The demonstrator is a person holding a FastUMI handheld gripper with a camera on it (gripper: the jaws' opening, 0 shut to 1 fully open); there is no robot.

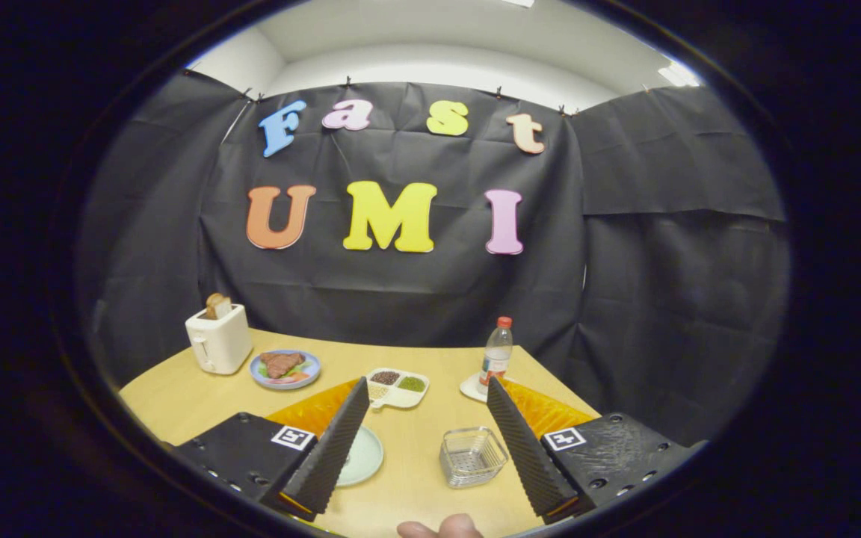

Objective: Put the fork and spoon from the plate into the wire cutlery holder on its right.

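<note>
Wire cutlery holder (473,456) and plate (365,456) sit between the gripper's (421,437) wide-spread, empty jaws.

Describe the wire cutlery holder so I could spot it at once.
On the wooden table, look between the open gripper fingers. The wire cutlery holder sits there, right of the pale plate. It is the one see-through square mesh basket.

**Black-draped booth under a white ceiling**

Black cloth (415,291) hangs clipped along its top edge, filling the middle of the frame. Above it, white wall and ceiling (438,52) show, brightly lit. A light wooden table (430,359) spans the lower centre.
</note>
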